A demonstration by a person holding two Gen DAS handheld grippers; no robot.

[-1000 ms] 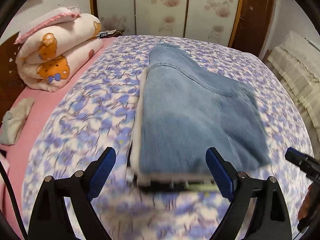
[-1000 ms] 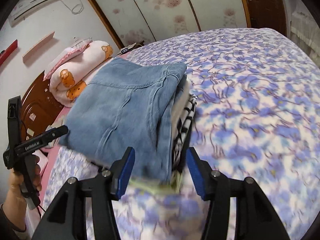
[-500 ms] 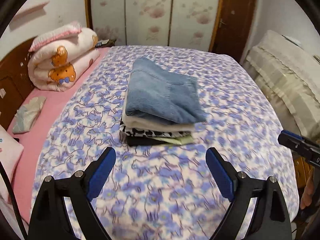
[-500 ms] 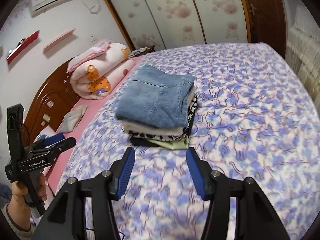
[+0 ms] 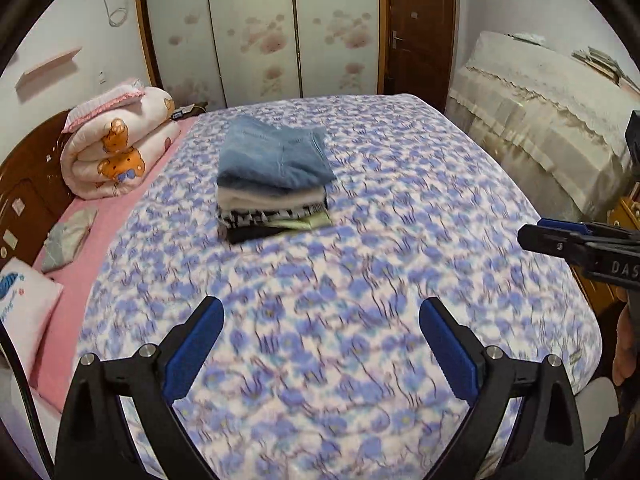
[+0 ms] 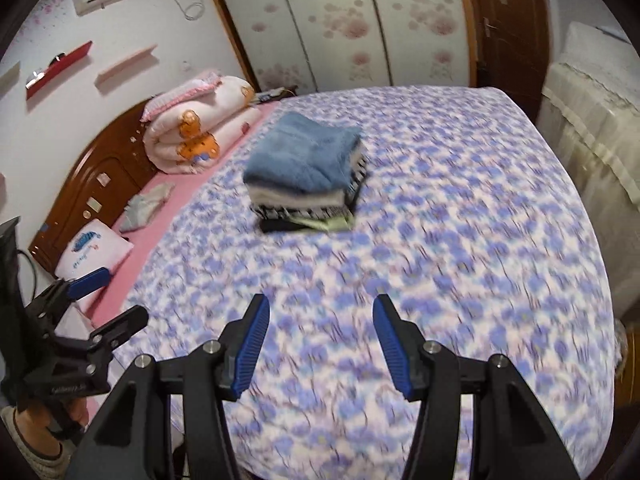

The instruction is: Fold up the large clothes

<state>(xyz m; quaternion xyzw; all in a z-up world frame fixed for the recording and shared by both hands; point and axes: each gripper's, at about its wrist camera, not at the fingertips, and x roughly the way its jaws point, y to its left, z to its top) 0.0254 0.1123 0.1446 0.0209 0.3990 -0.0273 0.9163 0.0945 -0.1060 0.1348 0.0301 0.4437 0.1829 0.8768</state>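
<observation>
Both grippers, the left gripper [image 5: 322, 340] and the right gripper [image 6: 321, 338], have black frames, blue ribbed pads, silver screws, white lettering, and a grey knitted cuff [image 6: 24, 446].

A neat stack of folded clothes [image 5: 274, 188] lay on the blue-flowered bed cover [image 5: 360, 300]. Folded blue denim jeans [image 6: 304, 156] were on top, above cream, black-and-white patterned, pale green and black pieces.

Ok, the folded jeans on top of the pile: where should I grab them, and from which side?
Probably the thick folded edge of the folded jeans facing the grippers, approached from the near side: it overhangs the stack slightly. Both the left gripper and right gripper are empty.
</observation>
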